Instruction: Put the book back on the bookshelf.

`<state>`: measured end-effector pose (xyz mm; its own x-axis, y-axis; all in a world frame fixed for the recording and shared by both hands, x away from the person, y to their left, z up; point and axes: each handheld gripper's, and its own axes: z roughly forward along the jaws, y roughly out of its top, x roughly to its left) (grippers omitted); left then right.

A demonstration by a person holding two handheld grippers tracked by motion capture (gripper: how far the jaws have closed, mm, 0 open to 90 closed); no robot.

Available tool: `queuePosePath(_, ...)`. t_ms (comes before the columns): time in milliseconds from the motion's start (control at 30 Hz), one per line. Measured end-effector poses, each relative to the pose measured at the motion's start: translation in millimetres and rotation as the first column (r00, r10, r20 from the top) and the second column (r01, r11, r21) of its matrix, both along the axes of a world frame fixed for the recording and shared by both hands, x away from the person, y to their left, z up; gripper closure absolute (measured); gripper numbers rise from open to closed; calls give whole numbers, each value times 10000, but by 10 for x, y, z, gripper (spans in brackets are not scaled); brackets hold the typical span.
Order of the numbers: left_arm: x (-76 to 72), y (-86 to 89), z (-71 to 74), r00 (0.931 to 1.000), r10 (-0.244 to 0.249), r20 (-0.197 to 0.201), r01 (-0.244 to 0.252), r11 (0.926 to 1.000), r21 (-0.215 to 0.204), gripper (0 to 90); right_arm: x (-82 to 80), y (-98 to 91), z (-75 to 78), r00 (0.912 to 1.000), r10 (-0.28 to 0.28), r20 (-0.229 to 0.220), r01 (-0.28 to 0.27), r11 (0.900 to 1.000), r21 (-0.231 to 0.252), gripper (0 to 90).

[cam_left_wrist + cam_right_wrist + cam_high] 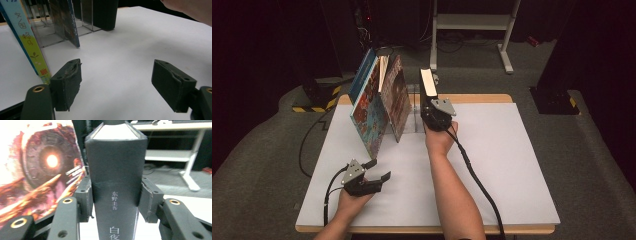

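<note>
A thick black book (pixel 429 84) stands upright at the back middle of the white table (pixel 492 150), and my right gripper (pixel 435 111) is shut on its spine. Seen from the right gripper view, the black book (pixel 116 177) has white characters down the spine and sits squeezed between both jaws. Two thin colourful books (pixel 371 107) lean in a clear rack (pixel 414 112) just left of it. My left gripper (pixel 377 170) rests open near the front left of the table. Between its fingers (pixel 67 83) lies bare table only.
A blue-spined book (pixel 27 37) and a dark one (pixel 66 22) lean in the clear rack (pixel 47 32) ahead of the left gripper. A white shelf frame (pixel 472 22) and dark stands sit on the floor beyond the table. Cables trail from both grippers.
</note>
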<state>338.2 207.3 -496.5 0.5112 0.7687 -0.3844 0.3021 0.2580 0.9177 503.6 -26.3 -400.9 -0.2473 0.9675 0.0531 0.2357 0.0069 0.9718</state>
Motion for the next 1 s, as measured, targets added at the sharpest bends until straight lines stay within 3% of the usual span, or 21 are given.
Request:
queuePosePath(100,1,1,1,10000,-3,-4,3,10000,-15,243,1,18,-15,9994,-305,135,304,9995,56,532)
queuePosePath(400,3,6,2,10000,-45,-7,45,10000,-8,243,41,85,-37,9982,-494,350,496,9988,-50,531)
queuePosePath(1000,6,5,2,10000,-30,-27,30,10000,-37,244,94,92,-43,9978,-526,392,528,9986,-26,527)
